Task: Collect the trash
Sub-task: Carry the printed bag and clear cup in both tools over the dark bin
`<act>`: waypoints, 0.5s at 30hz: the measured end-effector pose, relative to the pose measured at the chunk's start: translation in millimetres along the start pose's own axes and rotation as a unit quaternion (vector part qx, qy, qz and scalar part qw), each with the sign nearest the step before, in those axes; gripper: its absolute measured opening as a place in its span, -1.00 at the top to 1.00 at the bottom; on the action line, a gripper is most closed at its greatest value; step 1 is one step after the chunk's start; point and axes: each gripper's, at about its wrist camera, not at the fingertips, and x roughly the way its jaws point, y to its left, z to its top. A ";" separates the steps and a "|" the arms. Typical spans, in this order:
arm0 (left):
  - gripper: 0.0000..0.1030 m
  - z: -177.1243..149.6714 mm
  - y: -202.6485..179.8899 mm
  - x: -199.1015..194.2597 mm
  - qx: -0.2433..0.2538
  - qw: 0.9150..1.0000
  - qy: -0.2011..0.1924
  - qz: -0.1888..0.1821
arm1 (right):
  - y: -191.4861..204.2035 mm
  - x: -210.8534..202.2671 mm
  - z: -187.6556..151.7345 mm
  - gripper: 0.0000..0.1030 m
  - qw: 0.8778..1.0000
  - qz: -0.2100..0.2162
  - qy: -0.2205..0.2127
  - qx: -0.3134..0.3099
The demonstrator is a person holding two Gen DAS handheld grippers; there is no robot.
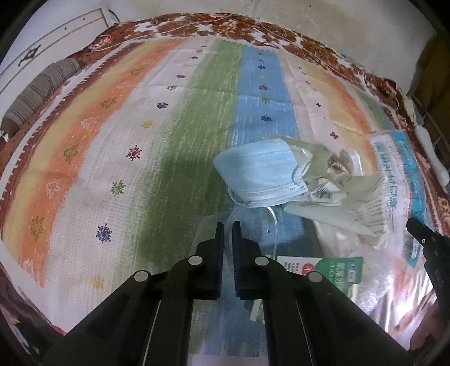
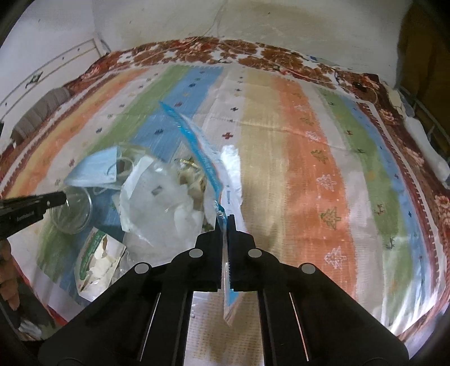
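A bed (image 1: 112,157) under a striped blanket (image 2: 309,174) stood against a pale wall (image 2: 281,25), the trash heaped at its near edge. The right wrist view alone showed the right tool (image 2: 224,222) clamped on a blue-edged plastic bag (image 2: 197,146). The left wrist view showed the left tool (image 1: 228,228) pinched on a clear cup's (image 1: 270,233) rim, just near of a blue face mask (image 1: 258,171).
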 end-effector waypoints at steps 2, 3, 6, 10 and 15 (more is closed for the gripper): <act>0.90 -0.6 -0.1 -2.6 -0.005 1.000 0.006 -0.008 | -5.8 -4.9 0.5 0.96 1.000 0.011 -0.002 0.015; 0.90 -1.3 -0.2 -3.3 -0.006 1.000 0.008 -0.011 | -7.5 -7.2 0.6 0.97 1.000 0.017 -0.003 0.019; 0.90 -2.9 -0.1 -9.6 -0.011 1.000 0.011 -0.026 | -9.6 -14.8 1.0 0.97 1.000 0.022 -0.008 0.020; 0.90 -6.5 2.5 -22.5 -0.022 0.998 0.011 -0.050 | -9.2 -27.7 -0.2 0.97 0.999 0.031 -0.015 0.025; 0.90 -13.7 5.9 -39.0 -0.028 0.998 0.005 -0.062 | -5.9 -51.1 -5.3 0.97 0.998 0.046 -0.025 0.031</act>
